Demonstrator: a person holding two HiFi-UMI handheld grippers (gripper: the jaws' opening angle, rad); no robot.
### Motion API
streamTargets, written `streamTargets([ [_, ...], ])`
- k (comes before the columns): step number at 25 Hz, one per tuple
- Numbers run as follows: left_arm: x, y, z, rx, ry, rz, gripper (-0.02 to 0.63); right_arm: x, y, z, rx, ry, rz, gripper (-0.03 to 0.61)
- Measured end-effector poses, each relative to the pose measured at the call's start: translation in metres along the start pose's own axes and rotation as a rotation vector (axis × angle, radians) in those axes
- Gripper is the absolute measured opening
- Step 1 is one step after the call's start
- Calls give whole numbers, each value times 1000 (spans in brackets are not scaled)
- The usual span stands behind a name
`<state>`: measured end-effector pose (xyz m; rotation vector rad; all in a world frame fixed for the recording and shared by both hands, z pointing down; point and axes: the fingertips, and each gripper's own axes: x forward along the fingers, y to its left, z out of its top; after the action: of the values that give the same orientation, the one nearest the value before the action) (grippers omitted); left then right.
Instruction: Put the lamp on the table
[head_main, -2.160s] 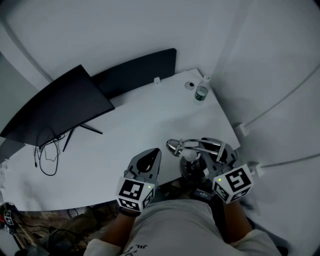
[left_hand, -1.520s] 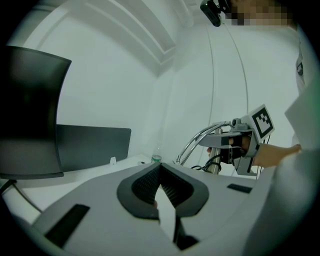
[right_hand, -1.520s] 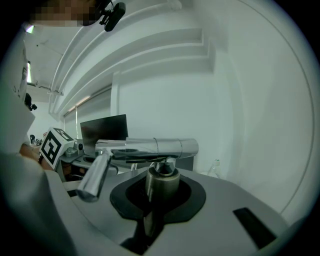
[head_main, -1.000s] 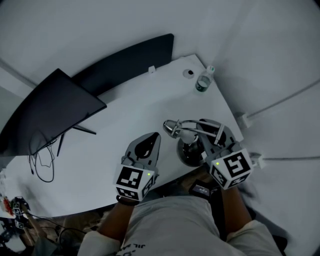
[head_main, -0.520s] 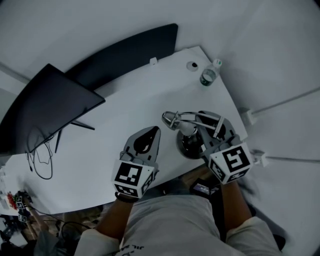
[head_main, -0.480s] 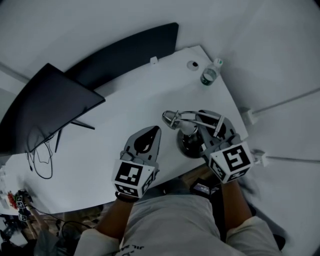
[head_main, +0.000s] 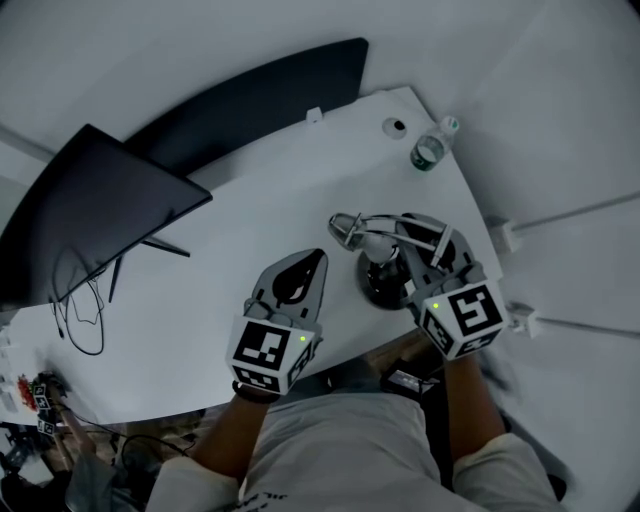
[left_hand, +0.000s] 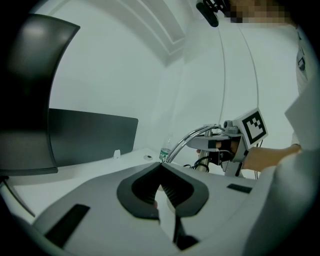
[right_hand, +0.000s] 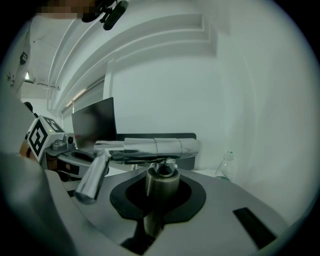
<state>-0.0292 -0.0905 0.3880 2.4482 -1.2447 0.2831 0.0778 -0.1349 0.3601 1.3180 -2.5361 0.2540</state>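
Observation:
The lamp has a chrome arm (head_main: 385, 228), a small head (head_main: 346, 229) and a dark round base (head_main: 383, 288). The base is over the white table (head_main: 250, 230), near its front right edge; whether it touches the top I cannot tell. My right gripper (head_main: 402, 262) is shut on the lamp's upright metal post (right_hand: 161, 183), and the arm (right_hand: 150, 148) runs level above the jaws. My left gripper (head_main: 315, 258) hangs just left of the lamp, shut and empty, its pads (left_hand: 172, 187) meeting at the tips. From there the lamp arm (left_hand: 192, 136) shows to the right.
A plastic bottle (head_main: 430, 151) stands at the table's far right corner by a cable hole (head_main: 396, 126). A dark monitor (head_main: 105, 225) takes up the left side, with cables (head_main: 85, 300) below it. A black panel (head_main: 255, 105) runs along the back edge. Walls close in on the right.
My right gripper has carried the lamp from beyond the table's front edge to over the tabletop. The left gripper has kept its place beside it, still shut.

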Motion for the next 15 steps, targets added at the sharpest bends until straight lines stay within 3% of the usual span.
streamTargets([
  [15, 11, 12, -5, -10, 9, 9, 3, 30, -3, -17, 9, -13, 13, 44],
])
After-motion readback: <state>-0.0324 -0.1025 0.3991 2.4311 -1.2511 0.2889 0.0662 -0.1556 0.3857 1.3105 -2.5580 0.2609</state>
